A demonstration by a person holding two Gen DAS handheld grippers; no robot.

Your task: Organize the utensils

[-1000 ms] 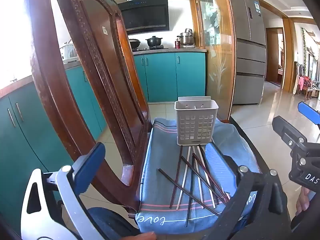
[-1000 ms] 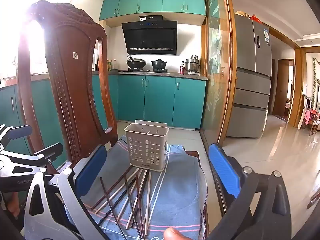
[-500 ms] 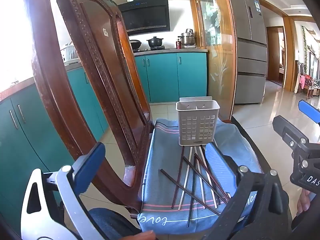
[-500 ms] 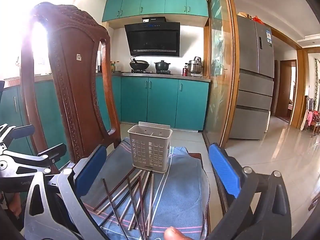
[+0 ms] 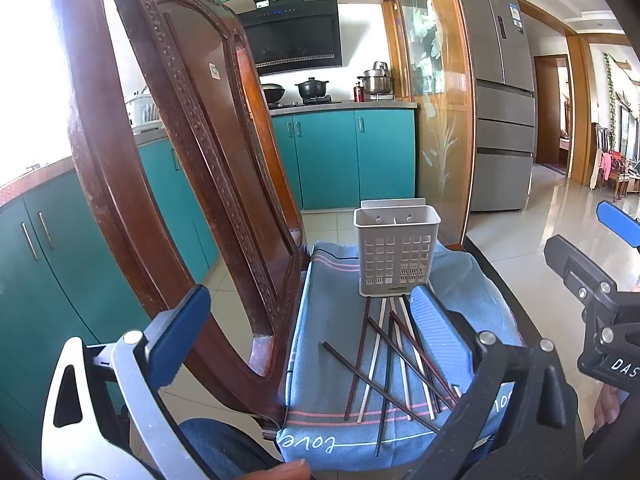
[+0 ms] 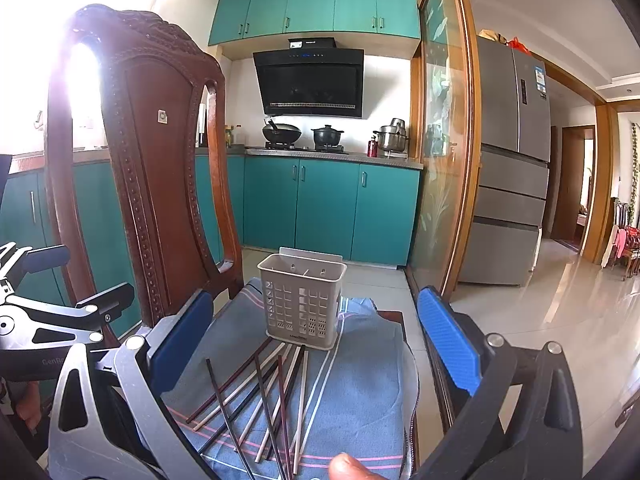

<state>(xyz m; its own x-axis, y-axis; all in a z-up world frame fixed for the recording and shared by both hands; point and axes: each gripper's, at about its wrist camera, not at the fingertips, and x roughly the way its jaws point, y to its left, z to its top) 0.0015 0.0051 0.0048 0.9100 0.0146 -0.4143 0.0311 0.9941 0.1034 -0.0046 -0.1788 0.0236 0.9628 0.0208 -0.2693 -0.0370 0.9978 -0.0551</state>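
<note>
Several chopsticks (image 5: 394,360), some dark and some white, lie loose on a blue cloth (image 5: 332,320) over a chair seat. They also show in the right wrist view (image 6: 276,392). A grey perforated utensil holder (image 5: 396,250) stands upright behind them; it also shows in the right wrist view (image 6: 303,306) and looks empty. My left gripper (image 5: 312,336) is open and empty, held above the near edge of the cloth. My right gripper (image 6: 316,340) is open and empty, just in front of the chopsticks.
The carved wooden chair back (image 5: 176,168) rises along the left of the seat. Teal kitchen cabinets (image 6: 328,208), a stove with pots (image 6: 304,136) and a grey fridge (image 6: 512,160) stand beyond. A glass partition (image 6: 440,140) is to the right.
Both grippers have drifted slightly, so the holder and chopsticks sit a little lower in both views. Nothing was grasped or moved.
</note>
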